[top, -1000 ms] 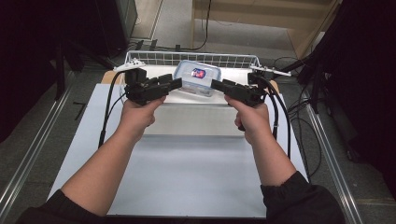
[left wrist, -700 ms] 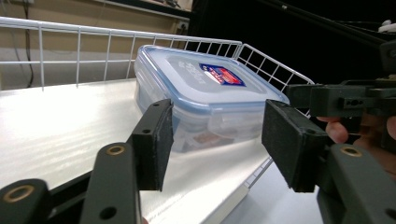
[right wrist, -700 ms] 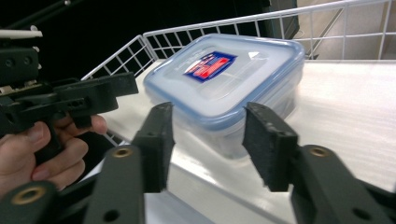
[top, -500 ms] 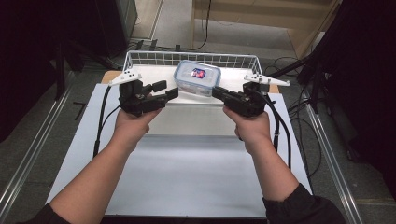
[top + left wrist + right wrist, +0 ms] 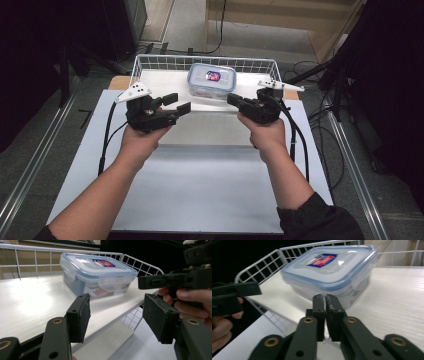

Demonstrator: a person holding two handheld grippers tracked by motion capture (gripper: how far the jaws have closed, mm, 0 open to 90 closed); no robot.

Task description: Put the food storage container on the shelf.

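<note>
A clear plastic container [image 5: 212, 79] with a blue-rimmed lid and a red-and-blue label sits on the white board inside a wire basket [image 5: 135, 70]. My left gripper [image 5: 179, 103] hovers in front of the basket at the container's left. Its jaws have just been opening and stand open [image 5: 117, 302] with nothing between them; the container [image 5: 97, 272] lies beyond. My right gripper [image 5: 232, 99] is in front of the container's right side. Its jaws have just been closing and now stand together [image 5: 325, 298], holding nothing, a short way from the container [image 5: 332, 270].
The basket stands at the far edge of a white table mat [image 5: 200, 200]. Cables trail from both grippers down the mat's sides. Metal rails [image 5: 30, 170] run along both sides of the table, with dark equipment and cables on the floor beyond.
Both grippers have drawn back from the container's sides toward the near side of the basket. The right jaws have gone from apart to together; the left jaws have spread a little.
</note>
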